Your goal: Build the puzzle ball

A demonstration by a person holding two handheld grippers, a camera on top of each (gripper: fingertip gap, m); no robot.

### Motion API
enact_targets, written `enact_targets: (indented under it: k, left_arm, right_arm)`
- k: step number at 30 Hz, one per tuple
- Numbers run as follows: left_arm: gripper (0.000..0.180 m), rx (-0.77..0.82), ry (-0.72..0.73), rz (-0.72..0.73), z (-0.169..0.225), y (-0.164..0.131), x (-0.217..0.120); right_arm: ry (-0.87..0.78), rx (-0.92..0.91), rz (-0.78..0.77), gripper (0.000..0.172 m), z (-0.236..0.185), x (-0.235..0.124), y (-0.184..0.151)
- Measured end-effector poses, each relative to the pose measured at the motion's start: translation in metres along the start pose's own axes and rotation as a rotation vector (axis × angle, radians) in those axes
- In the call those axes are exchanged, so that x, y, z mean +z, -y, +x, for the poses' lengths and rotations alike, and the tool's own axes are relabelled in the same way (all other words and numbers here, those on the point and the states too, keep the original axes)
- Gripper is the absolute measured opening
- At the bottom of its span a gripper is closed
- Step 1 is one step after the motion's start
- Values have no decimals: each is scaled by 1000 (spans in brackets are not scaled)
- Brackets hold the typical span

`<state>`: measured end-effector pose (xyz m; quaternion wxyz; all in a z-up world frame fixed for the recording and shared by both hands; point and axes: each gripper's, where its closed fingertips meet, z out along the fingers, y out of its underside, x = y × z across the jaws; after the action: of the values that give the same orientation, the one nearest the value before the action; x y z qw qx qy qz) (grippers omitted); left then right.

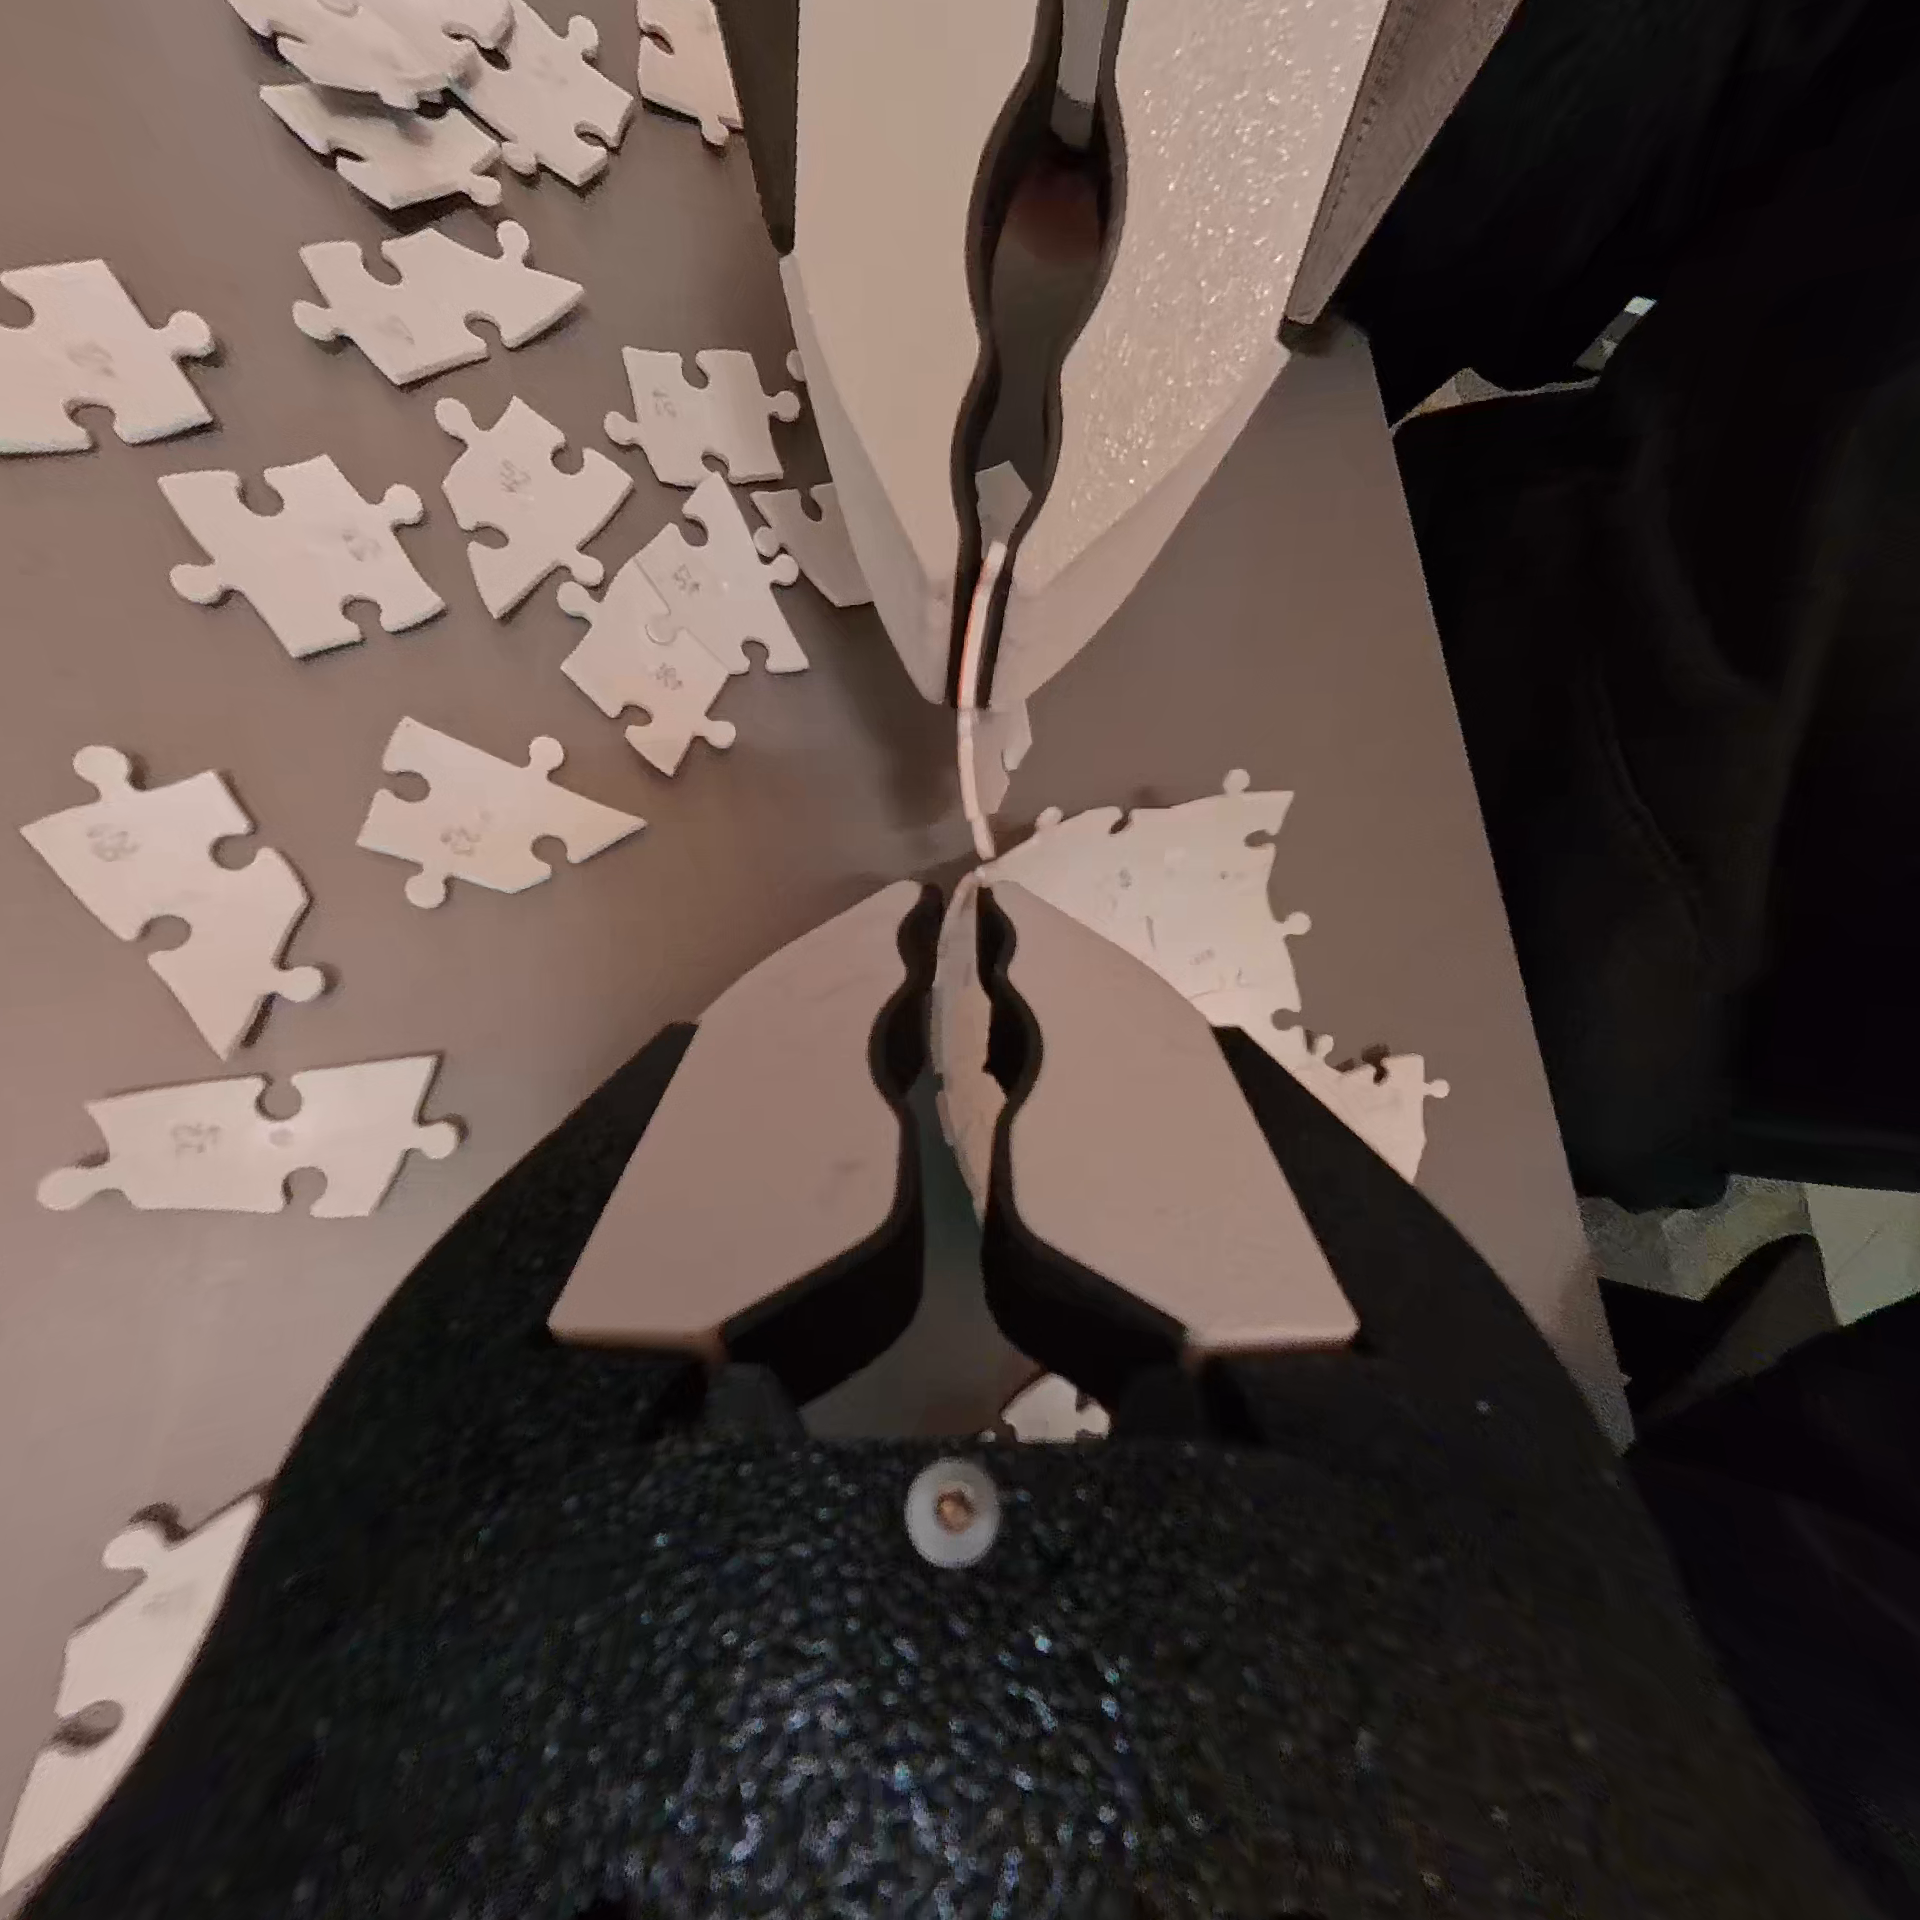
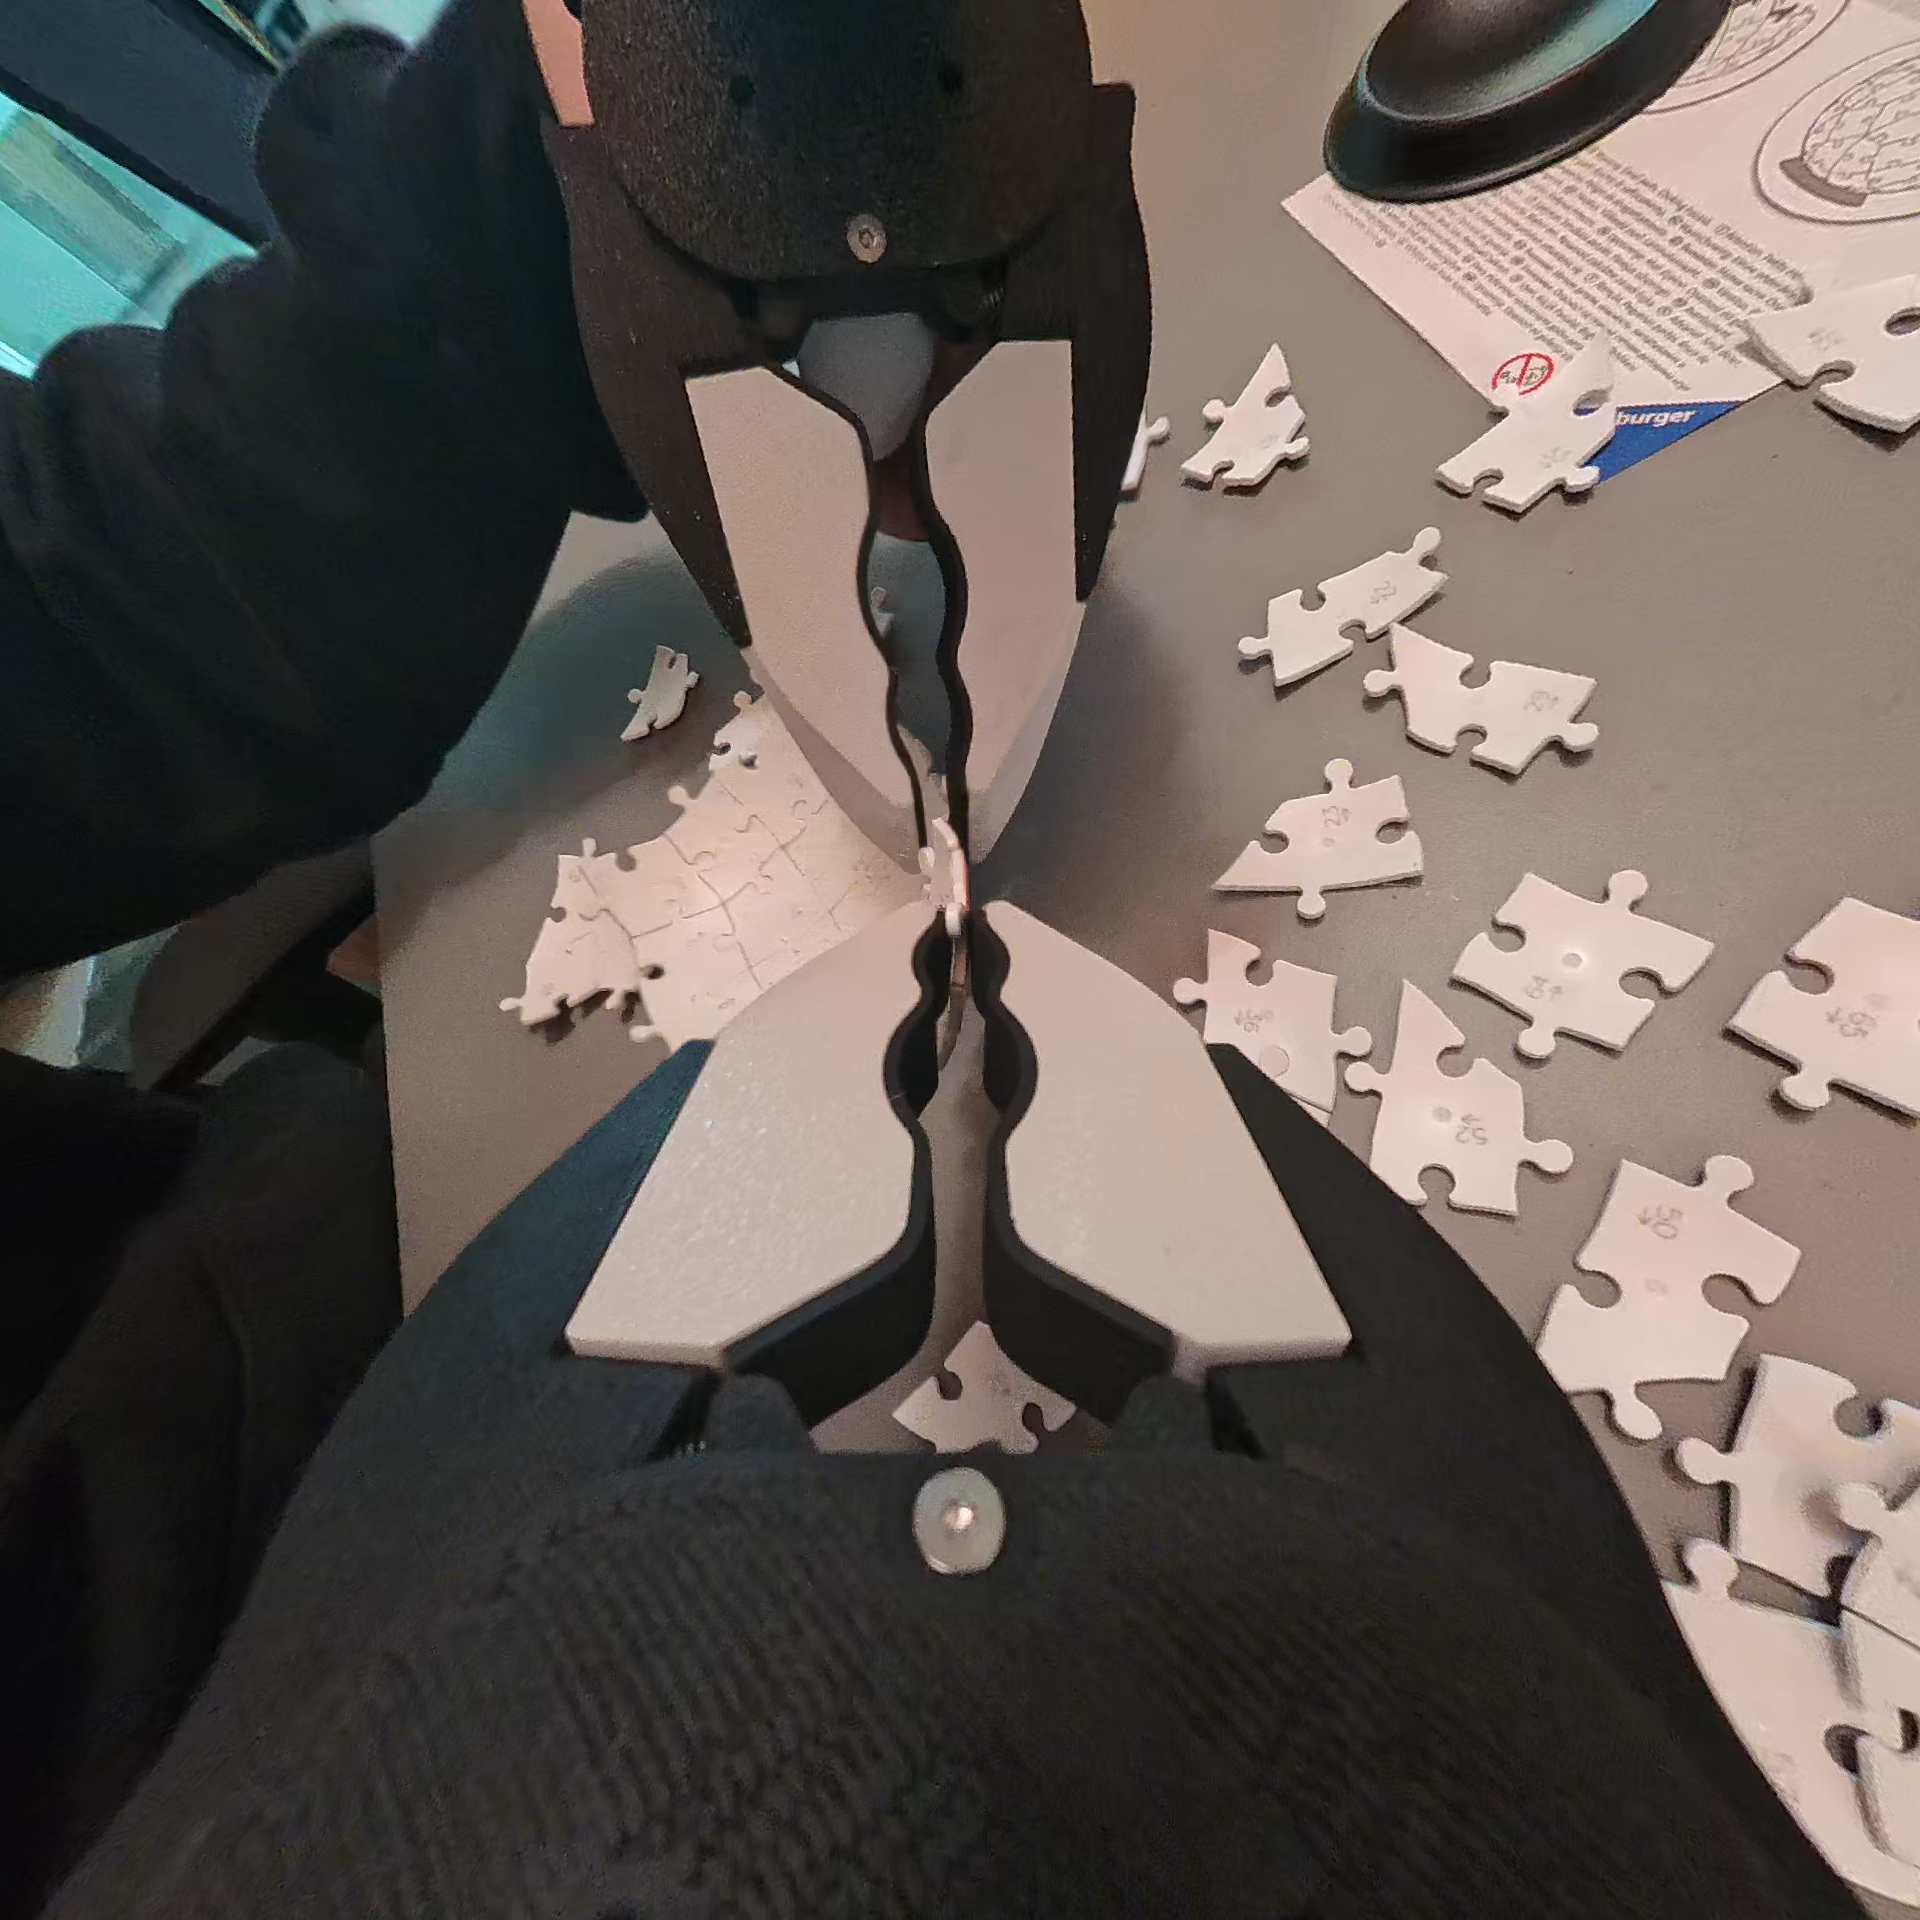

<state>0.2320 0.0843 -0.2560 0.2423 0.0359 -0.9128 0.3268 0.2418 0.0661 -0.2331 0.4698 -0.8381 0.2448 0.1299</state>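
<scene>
Grey table [image 2: 1195,727], each claw pinching an edge-on, seemingly white puzzle piece [image 1: 975,769].

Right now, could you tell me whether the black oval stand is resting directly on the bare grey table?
No: the black oval stand sits on a white printed paper sheet.

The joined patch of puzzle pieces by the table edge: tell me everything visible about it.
The assembled patch is white, card-like, blank side up with faint markings, several pieces interlocked, seams showing. It lies roughly flat on the grey table near its edge, with knobs along its ragged border. Both grippers' fingers hide its inner end; contact there cannot be told.
</scene>
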Motion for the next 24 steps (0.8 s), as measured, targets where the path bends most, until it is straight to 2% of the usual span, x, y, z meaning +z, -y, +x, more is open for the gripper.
enact_targets:
  k: [5,11,21,24]
  left_arm:
    - [5,-6,65,17,-5,-13,0]
    - [4,-99,153,71,-11,-23,-6]
    - [1,-236,181,126,-17,-23,-23]
    - [1,-253,169,136,-18,-23,-22]
  right_arm:
    - [-20,-2,-28,3,-5,6,0]
    - [-79,-16,-96,3,2,14,-4]
    - [12,-66,-162,3,3,28,21]
    - [38,-71,-246,3,9,35,21]
